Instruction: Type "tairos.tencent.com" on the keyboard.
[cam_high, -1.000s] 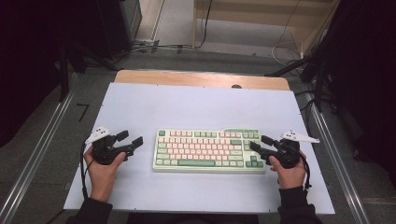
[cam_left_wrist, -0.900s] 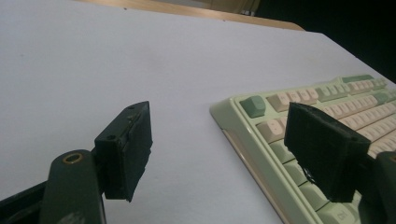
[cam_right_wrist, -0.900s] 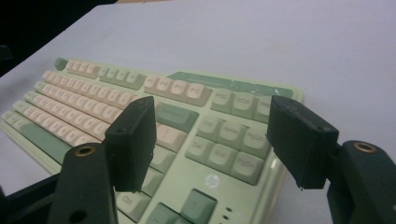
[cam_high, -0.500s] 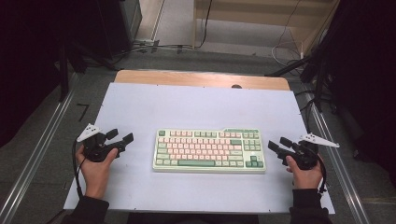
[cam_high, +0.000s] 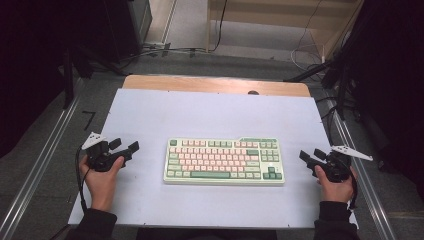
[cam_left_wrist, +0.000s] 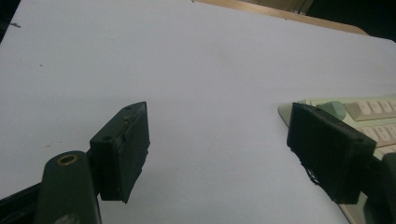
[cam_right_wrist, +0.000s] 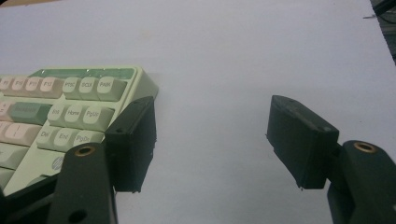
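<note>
A green, cream and pink keyboard lies flat in the middle of the white table. My left gripper rests well to the keyboard's left, held in a hand, open with nothing between its jaws. My right gripper sits off the keyboard's right end, also open and empty. In the left gripper view my left gripper frames bare table, with the keyboard's corner behind the right jaw. In the right gripper view my right gripper spans bare table, and the keyboard's right end lies past the left jaw.
A wooden strip runs along the table's far edge. Metal rails flank both sides of the table. Cables and dark stands sit on the floor beyond. White surface stretches behind the keyboard.
Both hands have drawn outward from the keyboard's ends, the left gripper to the left and the right gripper to the right. The keyboard has stayed put.
</note>
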